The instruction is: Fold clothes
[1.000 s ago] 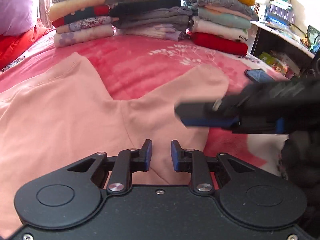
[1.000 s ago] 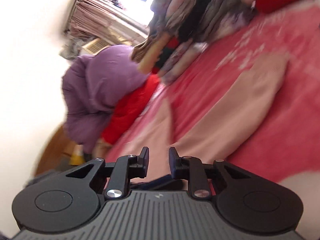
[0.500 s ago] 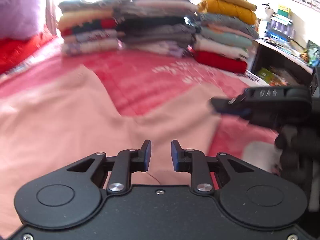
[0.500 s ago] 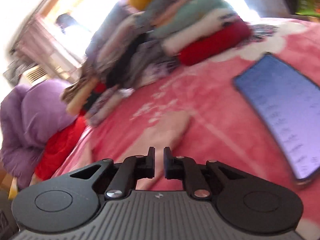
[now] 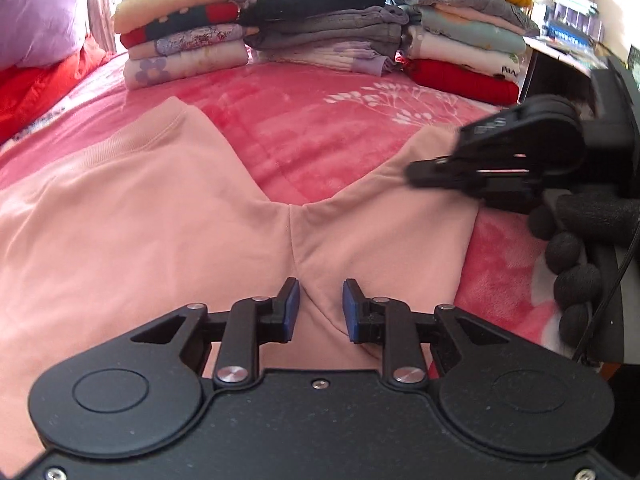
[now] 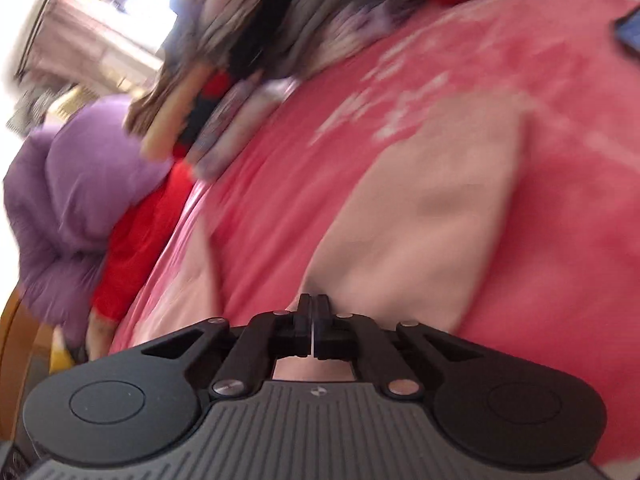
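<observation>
A light pink garment (image 5: 140, 232) lies spread on the pink bedspread (image 5: 320, 120), its two legs pointing away from me. My left gripper (image 5: 318, 308) is open, its blue pads either side of the crotch seam, holding nothing. My right gripper (image 5: 412, 170) shows from the side in the left wrist view, over the garment's right leg (image 5: 400, 232). In the blurred right wrist view my right gripper (image 6: 311, 320) has its jaws closed together above that pink leg (image 6: 420, 220); no cloth shows between the fingertips.
Three stacks of folded clothes (image 5: 320, 28) line the far side of the bed. A purple pillow (image 5: 36, 8) and red bedding (image 5: 36, 84) lie at the far left. A phone (image 6: 630, 32) lies on the bedspread at right. A desk with clutter (image 5: 572, 20) stands beyond.
My right gripper's jaws have closed and it has swung back from the phone to over the garment's right leg. My left gripper stayed open at the crotch seam.
</observation>
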`<state>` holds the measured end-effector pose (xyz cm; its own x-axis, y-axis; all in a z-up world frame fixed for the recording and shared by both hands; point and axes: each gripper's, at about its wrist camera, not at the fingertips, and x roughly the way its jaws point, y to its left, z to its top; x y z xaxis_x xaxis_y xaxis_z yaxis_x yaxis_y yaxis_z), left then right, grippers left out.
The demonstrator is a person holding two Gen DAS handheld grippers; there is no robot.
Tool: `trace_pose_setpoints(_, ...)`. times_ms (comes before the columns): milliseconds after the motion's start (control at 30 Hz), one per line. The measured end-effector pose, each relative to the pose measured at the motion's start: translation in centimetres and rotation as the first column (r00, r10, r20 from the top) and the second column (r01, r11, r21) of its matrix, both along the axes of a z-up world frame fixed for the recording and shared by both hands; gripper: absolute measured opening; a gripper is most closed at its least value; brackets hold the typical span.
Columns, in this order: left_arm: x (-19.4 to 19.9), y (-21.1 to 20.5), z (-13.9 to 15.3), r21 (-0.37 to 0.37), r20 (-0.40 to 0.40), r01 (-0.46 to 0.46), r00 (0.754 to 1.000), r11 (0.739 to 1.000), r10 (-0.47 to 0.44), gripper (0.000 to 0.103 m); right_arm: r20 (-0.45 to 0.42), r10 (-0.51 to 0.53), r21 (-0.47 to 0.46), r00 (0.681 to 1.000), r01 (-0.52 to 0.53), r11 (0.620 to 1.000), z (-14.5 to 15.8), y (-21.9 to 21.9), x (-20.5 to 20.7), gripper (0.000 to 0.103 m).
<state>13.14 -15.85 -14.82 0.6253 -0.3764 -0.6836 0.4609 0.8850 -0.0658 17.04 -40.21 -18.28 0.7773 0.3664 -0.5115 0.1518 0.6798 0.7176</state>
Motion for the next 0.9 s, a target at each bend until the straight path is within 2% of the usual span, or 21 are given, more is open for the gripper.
trace_pose_setpoints(67, -0.2, 0.7, 0.8, -0.035, 0.011, -0.023, 1.000, 0.999, 0.024, 0.022, 0.015, -0.066, -0.021, 0.998, 0.066, 0.998, 0.3, -1.2, -1.0, 0.000)
trace_pose_setpoints(200, 0.9, 1.7, 1.7, -0.084, 0.023, -0.096, 0.995, 0.992, 0.098, 0.022, 0.052, -0.158, -0.084, 0.986, 0.162, 0.983, 1.1, -2.9, -3.2, 0.008)
trace_pose_setpoints(333, 1.8, 1.2, 2.4, -0.103, 0.014, -0.105, 0.994, 0.989, 0.107, 0.022, 0.081, -0.250, -0.063, 0.965, 0.255, 0.965, 1.0, -4.3, -4.6, 0.010)
trace_pose_setpoints(400, 1.1, 0.1, 3.1, -0.103, 0.029, -0.060, 0.998, 0.993, 0.063, 0.023, 0.113, -0.302, -0.040, 0.947, 0.308, 0.951, 1.2, -5.0, -4.8, 0.019)
trace_pose_setpoints(467, 0.5, -1.9, 3.5, -0.068, 0.049, 0.000, 0.999, 0.998, 0.003, 0.030, 0.121, -0.338, -0.013, 0.934, 0.341, 0.940, 1.4, -6.1, -5.2, 0.035)
trace_pose_setpoints(600, -0.3, -7.2, 4.3, 0.025, 0.114, 0.122, 0.986, 0.992, -0.124, 0.044, 0.108, -0.358, 0.058, 0.927, 0.354, 0.934, 1.2, -7.7, -5.5, 0.037)
trace_pose_setpoints(667, -0.5, -10.0, 4.4, 0.077, 0.143, 0.177, 0.972, 0.981, -0.186, 0.044, 0.111, -0.354, 0.071, 0.929, 0.348, 0.935, 1.2, -8.4, -5.7, 0.038)
trace_pose_setpoints(767, -1.0, -14.1, 3.7, 0.223, 0.206, 0.229, 0.939, 0.948, -0.275, 0.045, 0.132, -0.338, 0.100, 0.932, 0.327, 0.940, 1.5, -9.7, -6.2, 0.038)
trace_pose_setpoints(900, -1.8, -18.5, 1.8, 0.403, 0.232, 0.247, 0.904, 0.881, -0.360, 0.045, 0.182, -0.316, 0.070, 0.931, 0.308, 0.949, 2.7, -11.1, -7.4, 0.038)
